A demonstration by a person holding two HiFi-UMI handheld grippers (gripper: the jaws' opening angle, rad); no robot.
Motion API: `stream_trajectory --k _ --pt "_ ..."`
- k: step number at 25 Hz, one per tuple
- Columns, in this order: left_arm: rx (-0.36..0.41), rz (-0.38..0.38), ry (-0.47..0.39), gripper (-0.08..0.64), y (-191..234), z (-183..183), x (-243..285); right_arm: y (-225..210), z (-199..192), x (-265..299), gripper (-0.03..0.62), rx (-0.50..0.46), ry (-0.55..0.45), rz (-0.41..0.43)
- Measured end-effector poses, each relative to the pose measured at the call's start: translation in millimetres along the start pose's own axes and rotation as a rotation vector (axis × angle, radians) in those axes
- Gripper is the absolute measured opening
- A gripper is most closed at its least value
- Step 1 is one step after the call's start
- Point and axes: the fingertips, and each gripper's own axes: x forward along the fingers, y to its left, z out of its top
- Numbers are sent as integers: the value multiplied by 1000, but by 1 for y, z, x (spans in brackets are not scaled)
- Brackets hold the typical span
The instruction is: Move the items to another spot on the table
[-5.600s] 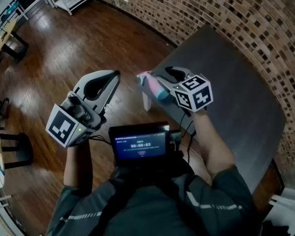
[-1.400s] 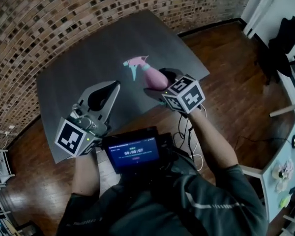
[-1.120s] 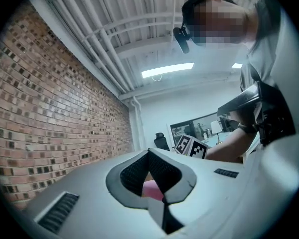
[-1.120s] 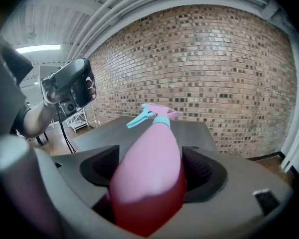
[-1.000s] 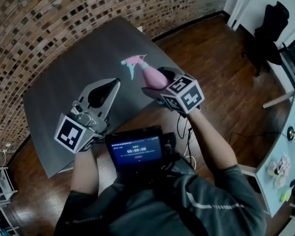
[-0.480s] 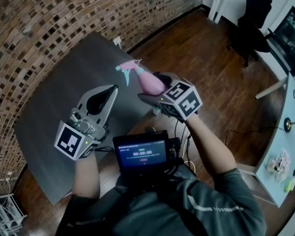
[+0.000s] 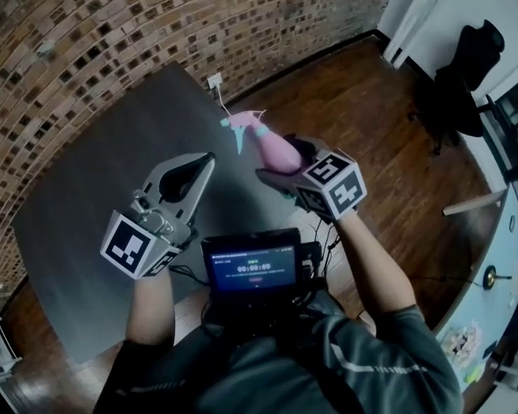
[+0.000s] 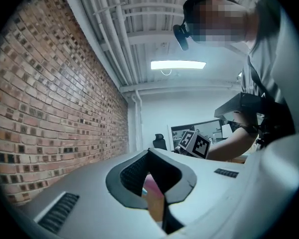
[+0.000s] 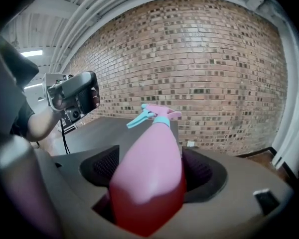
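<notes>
A pink spray bottle point(image 7: 273, 148) with a teal trigger is held in the air, and my right gripper point(image 7: 285, 159) is shut on its body. In the right gripper view the bottle point(image 9: 150, 169) fills the gap between the jaws, nozzle pointing away towards the brick wall. In the head view it hangs about over the right edge of the dark grey table point(image 7: 95, 171). My left gripper point(image 7: 205, 159) hovers over the table to the left of the bottle, its tips together and nothing held. The left gripper point(image 8: 150, 154) view shows a sliver of pink past its jaws.
A brick wall point(image 7: 86, 24) runs behind the table, with a wall socket point(image 7: 214, 80) near the table's far corner. Wooden floor point(image 7: 371, 128) lies to the right, with a black chair point(image 7: 466, 67) beyond. A small screen point(image 7: 252, 266) sits at my chest.
Both grippers have swung sideways together and the view turned with them. The table now lies further left in view, and the bottle, still gripped, is by its right edge.
</notes>
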Motion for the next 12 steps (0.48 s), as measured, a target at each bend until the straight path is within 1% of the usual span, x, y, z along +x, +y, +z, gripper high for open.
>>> stream_trajectory --k 3,8,12 --pt "-25 32 23 -3 23 -11 5 -20 15 15 403 -29 5 20" --pt "-3 101 20 -3 52 -15 11 -47 46 38 403 -63 -1 57" --pt "-12 159 41 -3 71 -18 13 -57 65 57 403 -111 0 107"
